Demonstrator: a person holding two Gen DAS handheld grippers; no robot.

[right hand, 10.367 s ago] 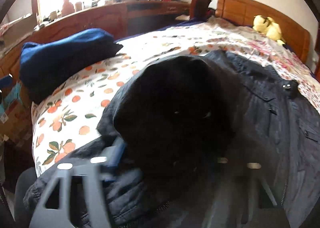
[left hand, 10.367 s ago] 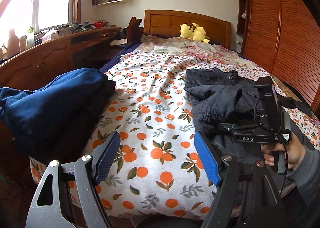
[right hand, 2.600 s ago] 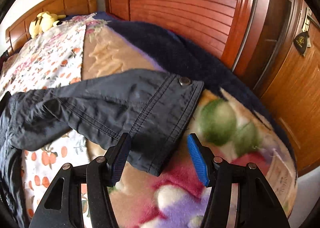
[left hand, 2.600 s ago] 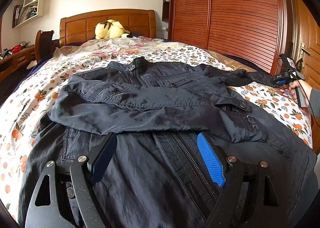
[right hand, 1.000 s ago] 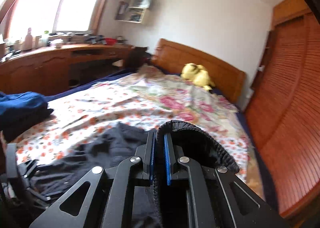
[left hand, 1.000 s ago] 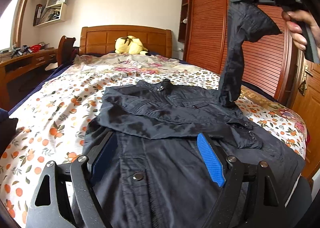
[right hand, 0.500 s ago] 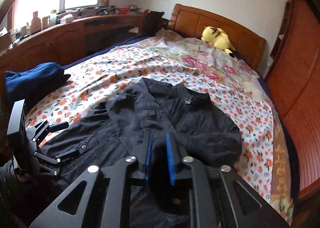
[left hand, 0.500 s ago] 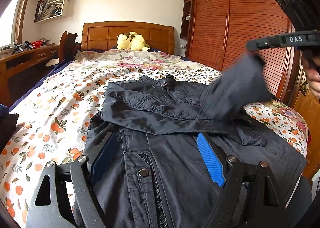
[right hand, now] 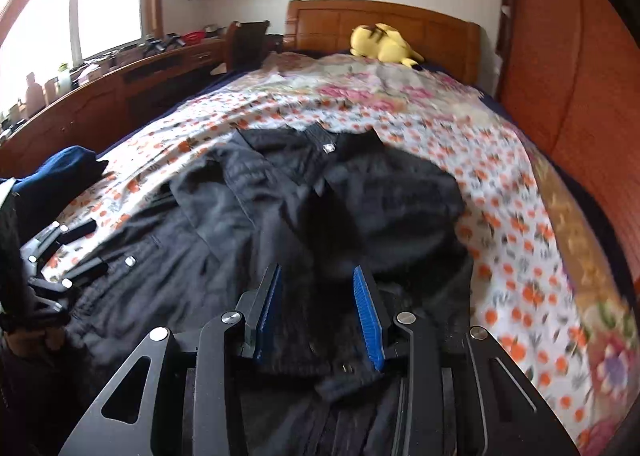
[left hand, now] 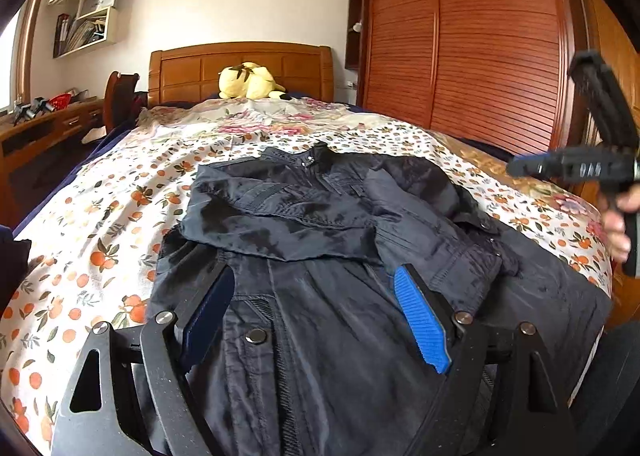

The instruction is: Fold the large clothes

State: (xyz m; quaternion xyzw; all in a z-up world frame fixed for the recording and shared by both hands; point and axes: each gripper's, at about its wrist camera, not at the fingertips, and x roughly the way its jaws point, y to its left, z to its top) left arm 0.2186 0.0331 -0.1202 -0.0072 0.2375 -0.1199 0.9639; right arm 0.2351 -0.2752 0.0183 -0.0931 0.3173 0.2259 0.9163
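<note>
A dark navy jacket (left hand: pixel 320 240) lies face up on the bed, collar toward the headboard, with both sleeves folded across its chest. It also shows in the right wrist view (right hand: pixel 312 200). My left gripper (left hand: pixel 312 308) is open and empty, low over the jacket's lower front. My right gripper (right hand: pixel 316 296) is open and empty, just above the folded right sleeve. In the left wrist view the right gripper (left hand: pixel 576 168) hangs in the air at the bed's right side.
The bed has an orange-fruit print sheet (left hand: pixel 100 224). A yellow plush toy (left hand: pixel 250 82) sits by the wooden headboard. A blue folded garment (right hand: pixel 60 172) lies at the bed's left edge. A wooden wardrobe (left hand: pixel 480 48) stands right, a desk (right hand: pixel 120 88) left.
My right gripper carried the right sleeve across the jacket, laid it down and opened. The sleeve now rests on the chest. My left gripper stayed open over the hem.
</note>
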